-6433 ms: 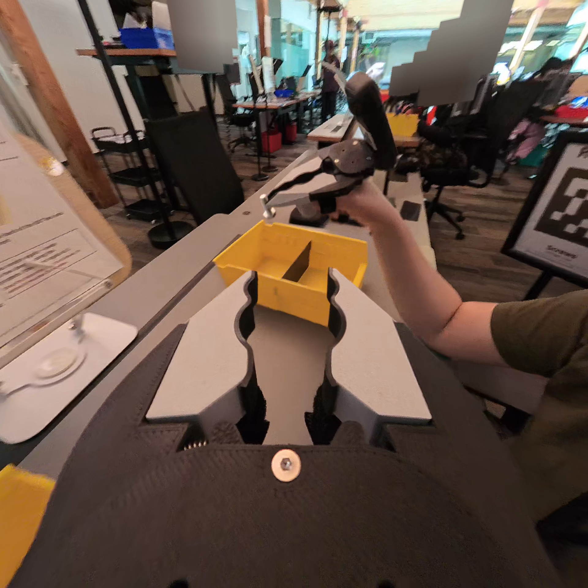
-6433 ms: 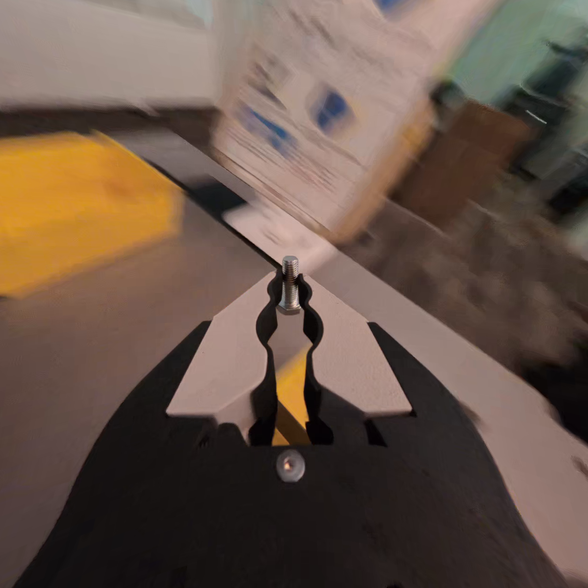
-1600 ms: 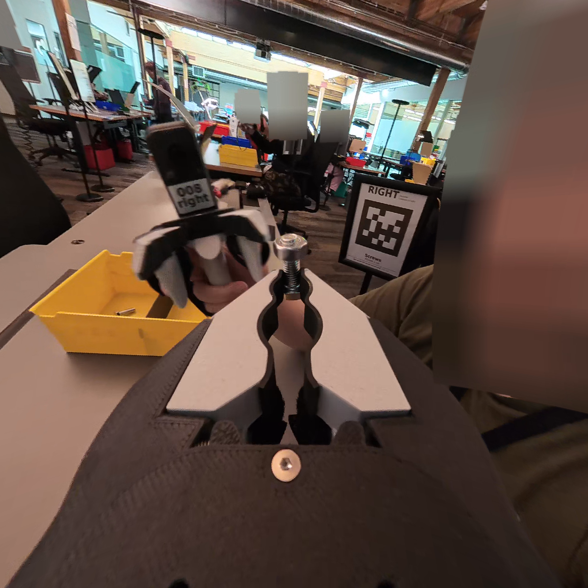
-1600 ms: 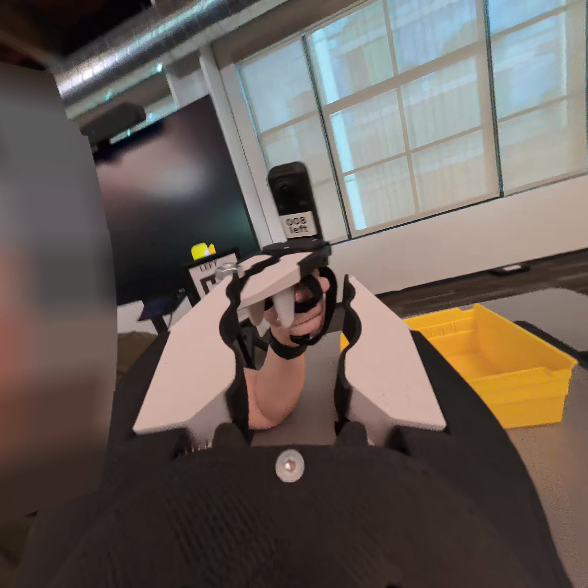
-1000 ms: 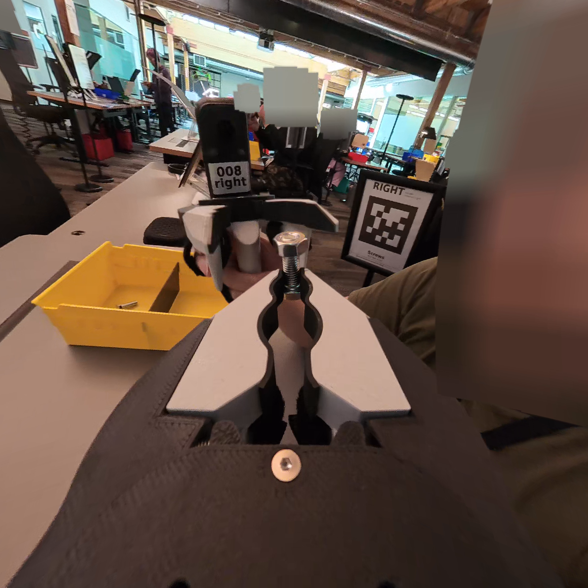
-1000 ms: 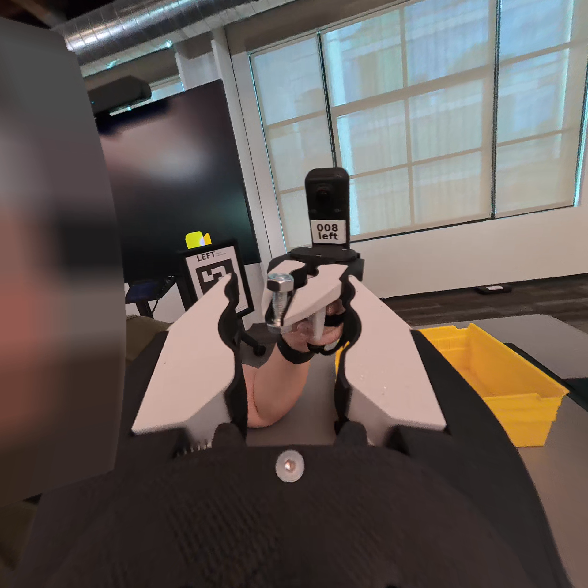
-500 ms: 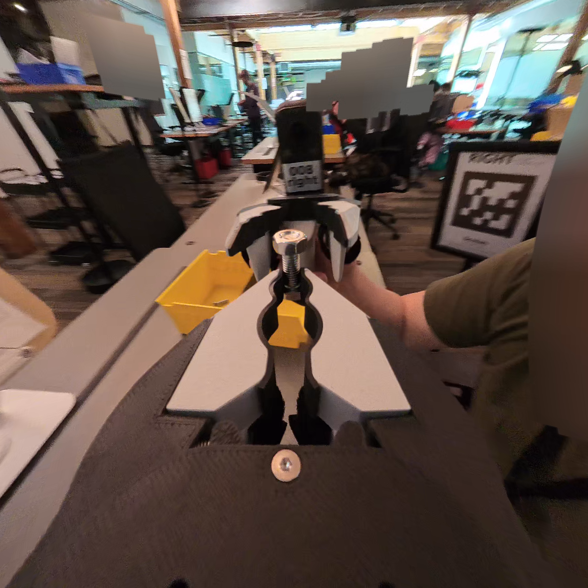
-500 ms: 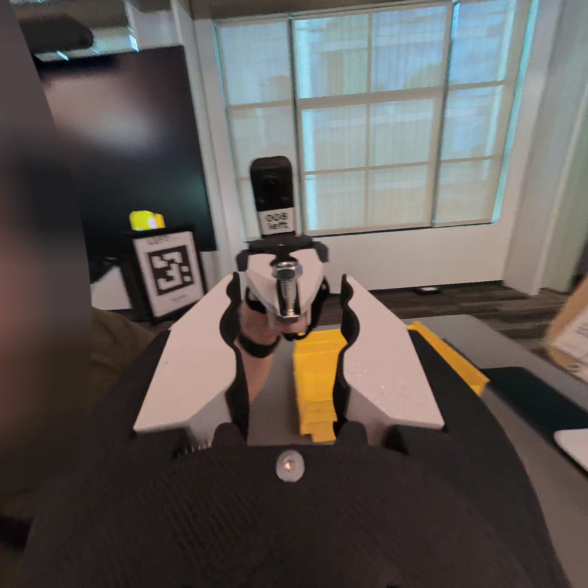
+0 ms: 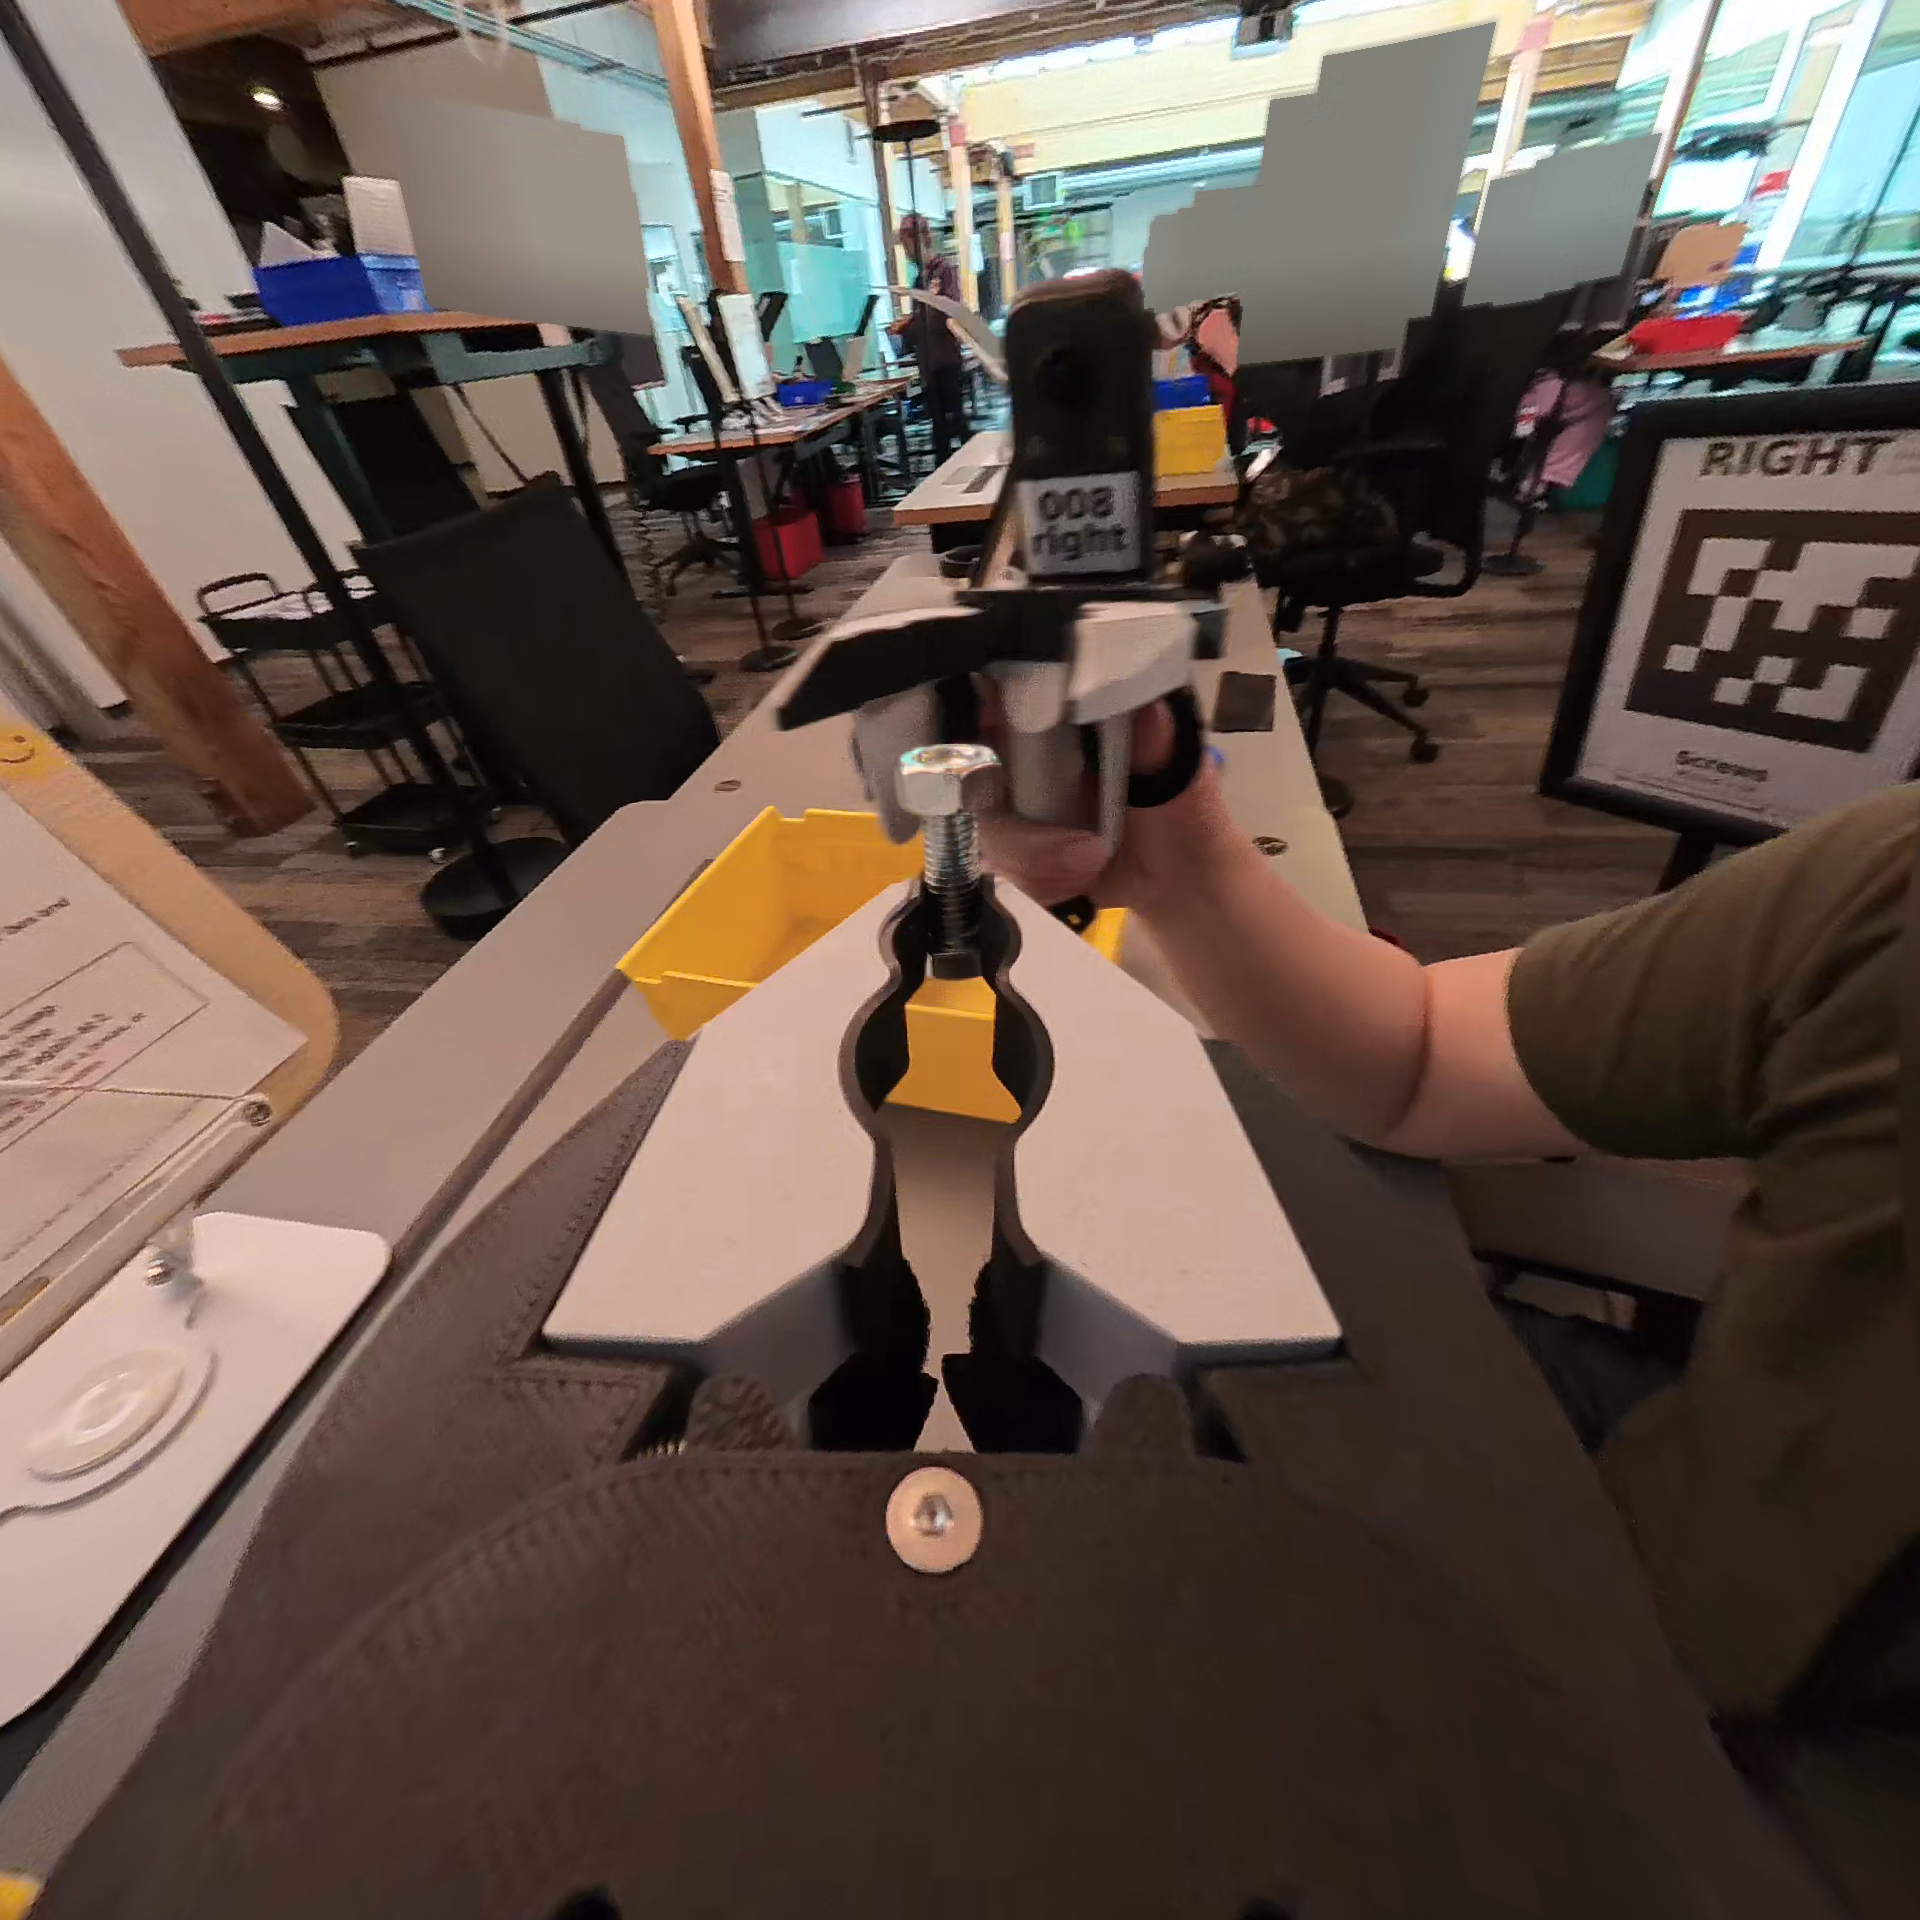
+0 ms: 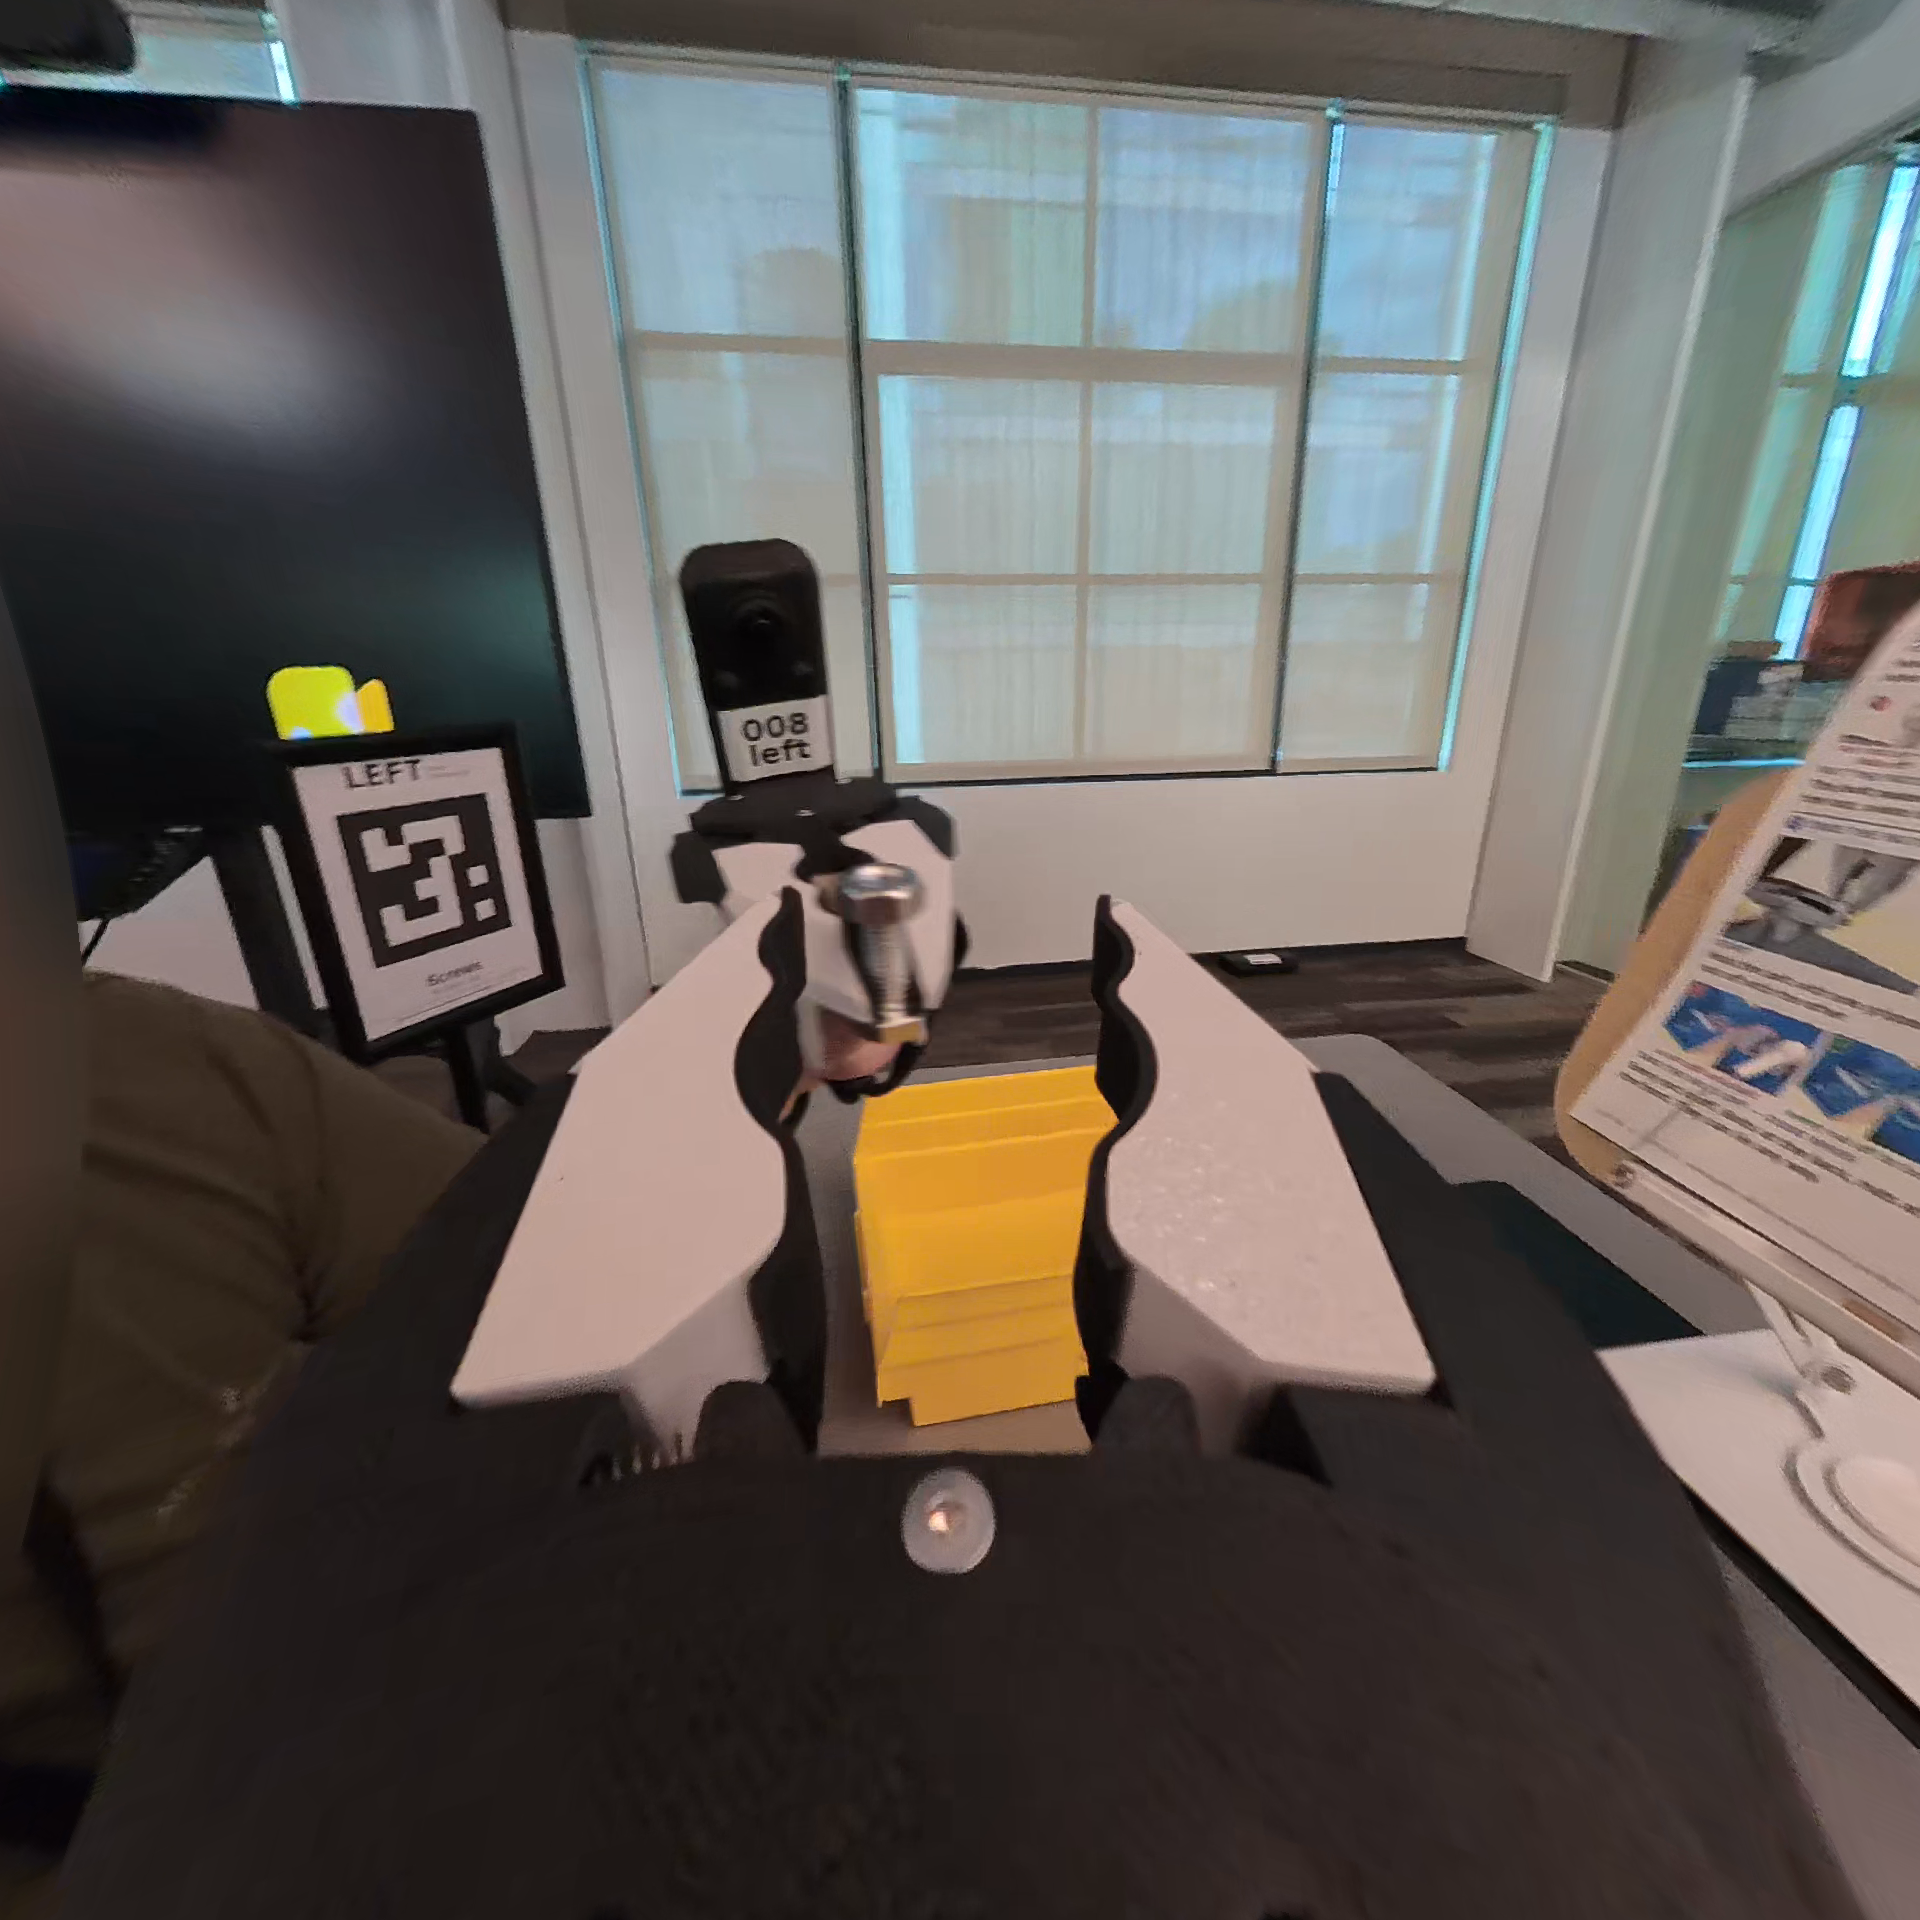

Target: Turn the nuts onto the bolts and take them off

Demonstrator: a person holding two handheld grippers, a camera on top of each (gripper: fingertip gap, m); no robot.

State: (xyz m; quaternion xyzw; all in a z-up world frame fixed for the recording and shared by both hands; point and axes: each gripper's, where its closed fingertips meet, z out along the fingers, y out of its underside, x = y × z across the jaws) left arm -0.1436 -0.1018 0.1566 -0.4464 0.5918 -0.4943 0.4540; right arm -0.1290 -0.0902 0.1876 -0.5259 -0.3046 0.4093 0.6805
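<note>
My left gripper [image 9: 951,920] is shut on the lower end of a silver bolt [image 9: 948,852] and holds it upright above the table. A hex piece [image 9: 945,781] sits at the bolt's top; I cannot tell whether it is a nut or the head. My right gripper [image 10: 940,935] is open and empty and faces the left one. In the right wrist view the bolt [image 10: 883,966] stands between its fingertips, close to the left finger and not gripped. The right gripper [image 9: 935,675] also shows just behind the bolt in the left wrist view. A yellow bin [image 9: 769,914] sits on the table below.
The grey table [image 9: 468,1091] runs ahead. A document stand [image 9: 104,1039] on a white base [image 9: 156,1351] is at its left. A framed marker sign [image 9: 1766,623] stands to the right and another [image 10: 416,883] opposite. The person's forearm [image 9: 1351,1018] crosses from the right.
6.4 s ago the right gripper held the bolt and the left was open; now the left holds it and the right is open. In the last second both grippers swung together over the bin.
</note>
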